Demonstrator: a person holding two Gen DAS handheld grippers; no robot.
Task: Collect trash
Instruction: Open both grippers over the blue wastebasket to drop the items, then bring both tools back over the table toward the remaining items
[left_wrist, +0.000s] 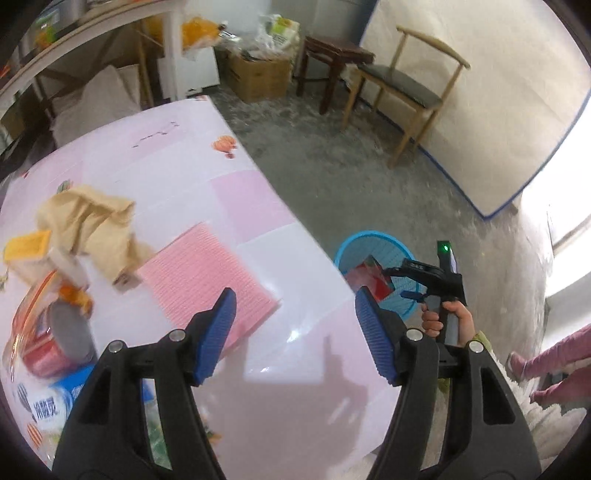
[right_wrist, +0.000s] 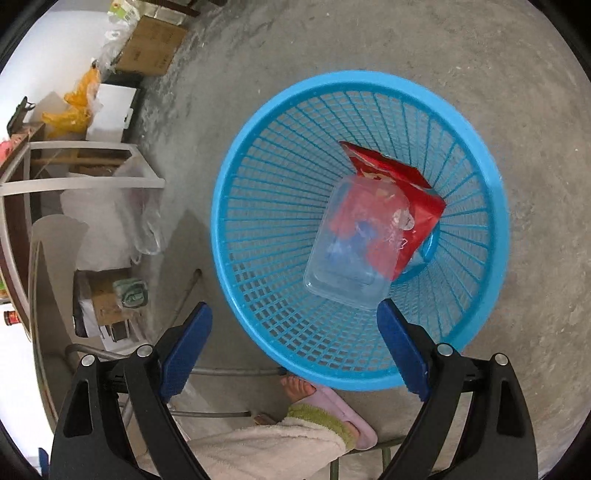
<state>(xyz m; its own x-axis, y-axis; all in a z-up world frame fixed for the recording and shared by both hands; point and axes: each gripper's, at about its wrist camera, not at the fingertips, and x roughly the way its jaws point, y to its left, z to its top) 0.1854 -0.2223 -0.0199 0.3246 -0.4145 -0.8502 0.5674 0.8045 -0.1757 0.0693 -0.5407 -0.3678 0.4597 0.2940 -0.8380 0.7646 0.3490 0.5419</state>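
Observation:
A blue mesh basket (right_wrist: 266, 206) stands on the concrete floor and holds a clear plastic container (right_wrist: 351, 254) and a red packet (right_wrist: 399, 184). My right gripper (right_wrist: 295, 343) hangs open and empty right above the basket's near rim. The basket (left_wrist: 351, 251) also shows in the left wrist view beside the table, with the right gripper (left_wrist: 410, 284) over it. My left gripper (left_wrist: 295, 332) is open and empty above the pink table (left_wrist: 177, 155). On the table lie a crumpled tan paper bag (left_wrist: 88, 225), a pink ribbed cloth (left_wrist: 207, 273), an orange-and-clear wrapper (left_wrist: 33, 317) and a blue-white packet (left_wrist: 48, 402).
A wooden chair (left_wrist: 406, 85), a dark stool (left_wrist: 332, 55) and a cardboard box (left_wrist: 258, 74) stand across the floor. A white board (left_wrist: 480, 92) leans on the wall. My slippered foot (right_wrist: 317, 402) is right by the basket. Boxes and bags (right_wrist: 110, 295) sit under the table.

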